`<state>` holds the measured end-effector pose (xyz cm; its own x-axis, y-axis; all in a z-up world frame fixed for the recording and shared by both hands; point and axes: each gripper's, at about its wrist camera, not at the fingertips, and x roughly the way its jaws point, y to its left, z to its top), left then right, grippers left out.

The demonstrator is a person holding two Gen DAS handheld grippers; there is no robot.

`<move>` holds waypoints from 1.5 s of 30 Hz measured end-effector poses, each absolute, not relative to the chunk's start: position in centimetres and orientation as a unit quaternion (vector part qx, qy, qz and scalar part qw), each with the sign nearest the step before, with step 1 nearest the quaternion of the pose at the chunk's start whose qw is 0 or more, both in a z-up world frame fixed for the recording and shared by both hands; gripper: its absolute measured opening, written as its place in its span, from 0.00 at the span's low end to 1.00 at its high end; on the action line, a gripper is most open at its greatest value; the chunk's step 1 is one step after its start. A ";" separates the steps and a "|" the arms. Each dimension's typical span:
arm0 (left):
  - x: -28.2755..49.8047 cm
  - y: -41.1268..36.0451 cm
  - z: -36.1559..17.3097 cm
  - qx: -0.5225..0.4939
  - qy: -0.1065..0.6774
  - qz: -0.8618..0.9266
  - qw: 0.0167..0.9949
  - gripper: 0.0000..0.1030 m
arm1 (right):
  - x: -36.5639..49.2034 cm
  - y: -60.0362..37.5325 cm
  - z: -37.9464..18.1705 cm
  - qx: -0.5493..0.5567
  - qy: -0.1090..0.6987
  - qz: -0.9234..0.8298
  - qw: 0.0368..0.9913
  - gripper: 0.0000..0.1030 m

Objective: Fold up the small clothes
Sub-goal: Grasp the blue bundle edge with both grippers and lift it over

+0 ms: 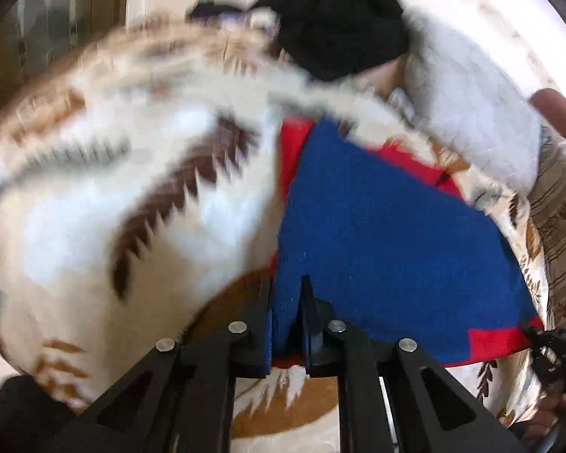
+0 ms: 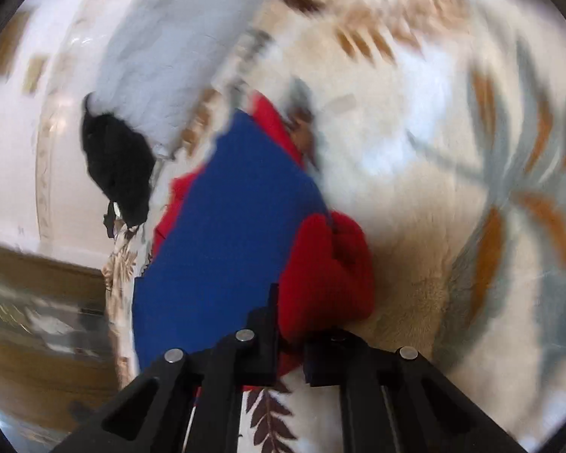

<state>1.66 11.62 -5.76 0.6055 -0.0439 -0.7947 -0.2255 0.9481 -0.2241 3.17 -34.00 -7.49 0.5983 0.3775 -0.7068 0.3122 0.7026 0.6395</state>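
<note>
1. The left gripper (image 1: 286,324) fingers are closed on a blue edge of the blue-and-red garment (image 1: 377,226).
2. The right gripper (image 2: 290,343) fingers pinch its red part.
3. The garment lies on the leaf-patterned blanket (image 1: 113,188); folding looks underway, not finished.
4. A black garment (image 1: 339,26) and a white garment (image 1: 471,113) beyond look unfolded.

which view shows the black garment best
The left wrist view. There the black garment sits large near the top centre, its rounded outline whole, beside the white cloth. The right wrist view shows it smaller, at the left, partly tucked under that cloth.
</note>
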 end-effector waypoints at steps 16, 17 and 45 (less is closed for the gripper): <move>4.5 6.9 -4.1 -0.078 0.408 0.052 0.908 0.72 | 4.1 -35.8 -11.4 0.454 0.445 0.036 0.771 0.84; 5.4 5.8 -4.2 -0.069 0.411 0.042 0.908 0.72 | 4.2 -35.8 -11.2 0.461 0.439 0.034 0.771 0.83; 7.1 11.2 -5.0 -0.187 0.401 -0.017 0.896 0.66 | 7.7 -13.3 2.7 0.000 0.340 0.126 0.932 0.15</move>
